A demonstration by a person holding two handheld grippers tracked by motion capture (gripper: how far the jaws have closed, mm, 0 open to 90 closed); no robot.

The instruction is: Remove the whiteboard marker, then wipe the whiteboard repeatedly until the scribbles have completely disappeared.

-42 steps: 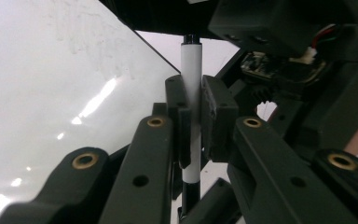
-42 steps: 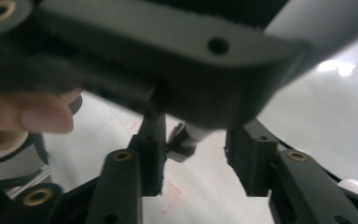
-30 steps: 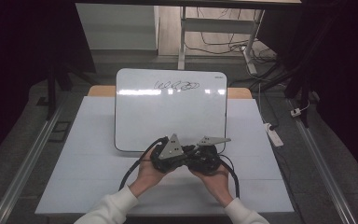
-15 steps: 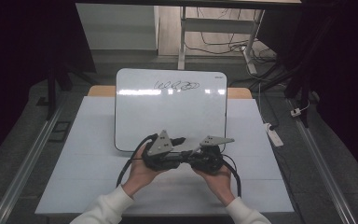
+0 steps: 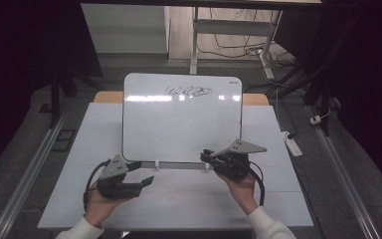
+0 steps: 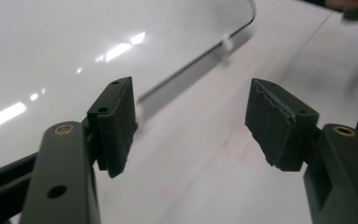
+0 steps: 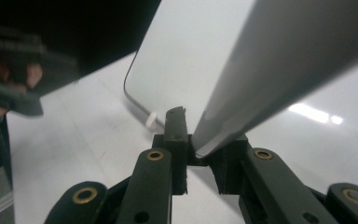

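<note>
A whiteboard [image 5: 181, 124] with a black scribble [image 5: 189, 91] near its top edge lies on the white table [image 5: 278, 199]. My left gripper [image 5: 146, 173] is at the board's near left corner. Its jaws [image 6: 193, 116] have just been opening and stand wide apart with nothing between them. My right gripper [image 5: 206, 157] sits at the board's near right edge. In the right gripper view it [image 7: 193, 154] is shut on a grey pen-like stick [image 7: 270, 70] that runs up and to the right. I cannot tell more about the stick.
Two small white clips [image 5: 156, 163] [image 5: 206, 167] sit on the board's near edge strip. Off the table's right side, a white power strip [image 5: 292, 144] lies on the floor. Metal rails [image 5: 40, 164] run along both sides. Cables and a table leg [image 5: 195, 40] are behind.
The two grippers were together at the board's near edge. My left one has swung away to the left and its jaws have opened. The right has barely shifted.
</note>
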